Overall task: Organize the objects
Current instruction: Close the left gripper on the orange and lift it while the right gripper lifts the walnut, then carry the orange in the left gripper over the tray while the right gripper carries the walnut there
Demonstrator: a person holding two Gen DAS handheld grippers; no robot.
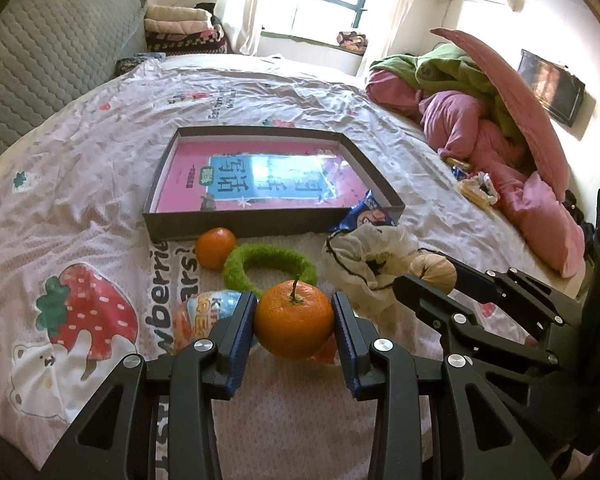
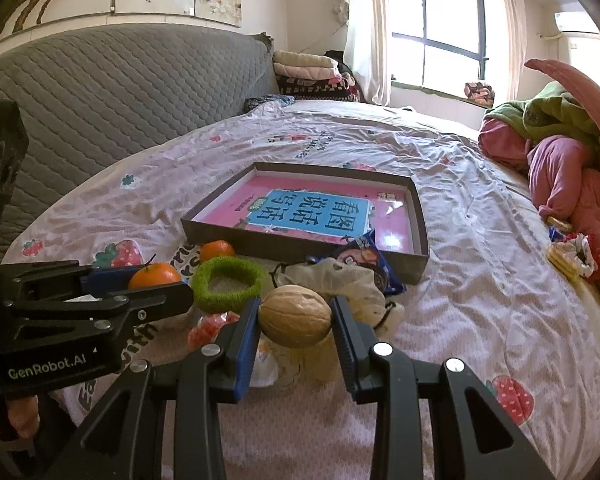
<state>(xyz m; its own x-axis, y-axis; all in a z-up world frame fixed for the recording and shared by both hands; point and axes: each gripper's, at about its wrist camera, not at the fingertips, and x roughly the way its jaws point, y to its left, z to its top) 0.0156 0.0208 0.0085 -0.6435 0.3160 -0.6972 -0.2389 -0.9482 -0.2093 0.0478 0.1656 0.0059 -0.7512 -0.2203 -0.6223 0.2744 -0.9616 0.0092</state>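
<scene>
The bed under its strawberry-print sheet takes up most of both views, with a heap of pink and green bedding at the far right. In the middle of the sheet lies a shallow dark box, and so far it holds only a pink book with a blue title panel; a blue snack packet leans over its near right wall, half in at best.

Everything else sits outside the box, in a cluster just in front of its near wall, so by my reading the sorting has barely begun. A crumpled pale bag with a black drawstring lies to the right, a green fuzzy ring in the middle, an orange-and-white wrapper to the near left, and a small orange close against the box wall.

Two items are in hand. The left gripper has its jaws closed partway on a stemmed orange, both blue pads pressing its sides, near the ring. The right gripper grips a walnut the same way, just in front of the bag.

If the box is the goal, both gripped items and the whole cluster remain to be placed.
</scene>
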